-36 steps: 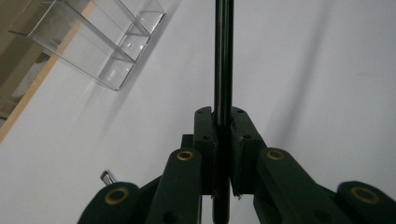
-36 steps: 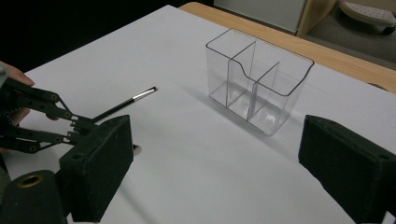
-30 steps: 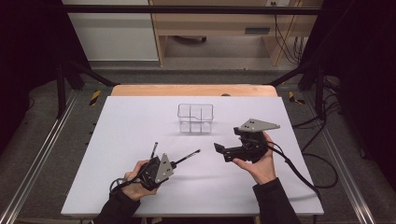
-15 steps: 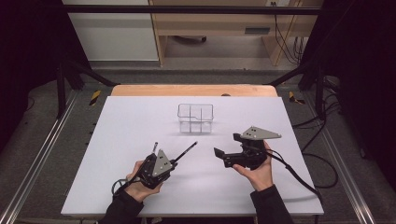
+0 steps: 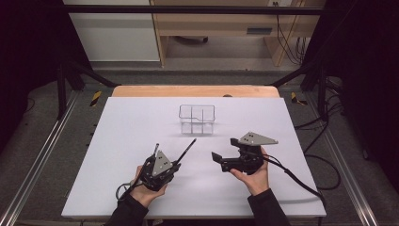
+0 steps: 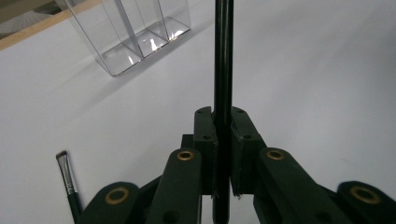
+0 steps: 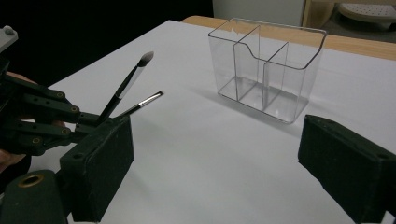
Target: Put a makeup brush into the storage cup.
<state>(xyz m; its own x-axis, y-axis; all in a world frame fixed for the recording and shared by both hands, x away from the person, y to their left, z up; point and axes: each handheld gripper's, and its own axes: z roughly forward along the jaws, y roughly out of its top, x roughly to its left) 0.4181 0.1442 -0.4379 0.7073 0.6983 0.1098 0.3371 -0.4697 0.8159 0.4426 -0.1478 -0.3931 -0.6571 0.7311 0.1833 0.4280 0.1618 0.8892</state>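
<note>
The table (image 5: 131, 141) is white with a tan wooden far edge. The organizer (image 5: 197, 119) is clear. Both grippers (image 5: 172, 155) (image 5: 225, 153) are black with brass rivets. The held brush (image 7: 126, 86) has a black handle and grey-white tip.

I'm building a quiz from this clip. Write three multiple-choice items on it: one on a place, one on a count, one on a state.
1. Where is the second makeup brush?
A. Lying on the white table
B. Standing in the organizer
C. Held by the right gripper

2. How many compartments does the clear organizer have?
A. One
B. Three
C. Six

3. How do the left gripper's jaws stand?
A. Wide open
B. Closed on nothing
C. Closed on a black-handled brush

Answers:
1. A: the left gripper view shows it flat on the table beside that gripper.
2. B: the right gripper view shows one long section and two smaller ones.
3. C: the black-handled brush runs up between the shut jaws, while the right gripper is open.
</note>
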